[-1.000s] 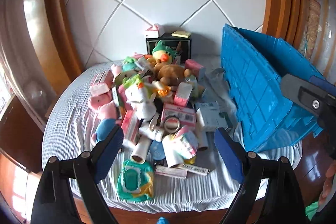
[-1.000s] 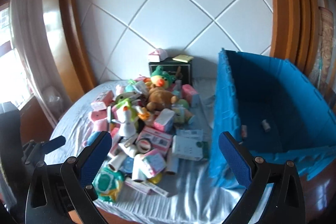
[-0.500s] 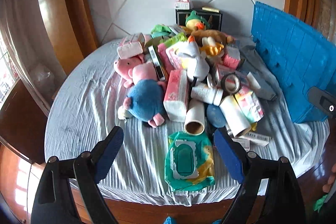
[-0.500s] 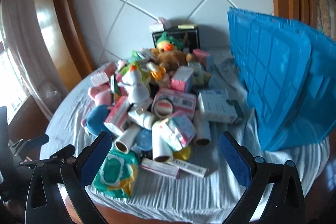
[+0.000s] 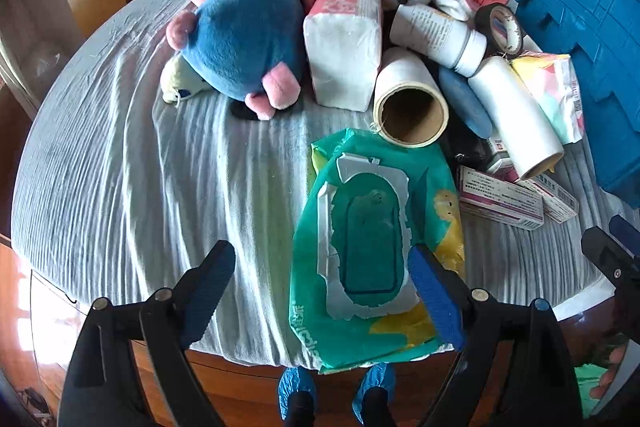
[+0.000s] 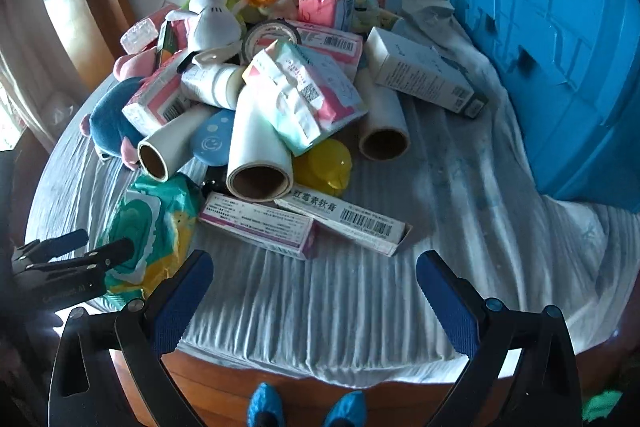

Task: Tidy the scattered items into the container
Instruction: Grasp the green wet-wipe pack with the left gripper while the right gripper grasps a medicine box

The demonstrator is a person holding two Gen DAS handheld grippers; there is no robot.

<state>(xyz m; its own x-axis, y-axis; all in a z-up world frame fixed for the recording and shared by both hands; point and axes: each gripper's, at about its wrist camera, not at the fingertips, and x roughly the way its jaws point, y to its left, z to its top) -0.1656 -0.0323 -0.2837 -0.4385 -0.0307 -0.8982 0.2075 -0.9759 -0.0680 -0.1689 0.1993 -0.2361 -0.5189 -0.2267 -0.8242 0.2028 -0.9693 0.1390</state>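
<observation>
Scattered items [image 6: 280,99], grey-sheeted bed [image 6: 360,307], blue container [image 6: 560,47]

paper rolls with cardboard cores [image 6: 259,151]: 3 | flat medicine cartons [image 6: 256,225]: 2 | green wet-wipes pack [image 5: 372,247]: 1 | tape roll [image 6: 272,37]: 1 | white bottle [image 5: 438,37]: 1 | blue crate [image 6: 560,47]: 1 | blue plush toy [image 5: 244,39]: 1 | blue shoe covers [image 6: 266,407]: 2
</observation>
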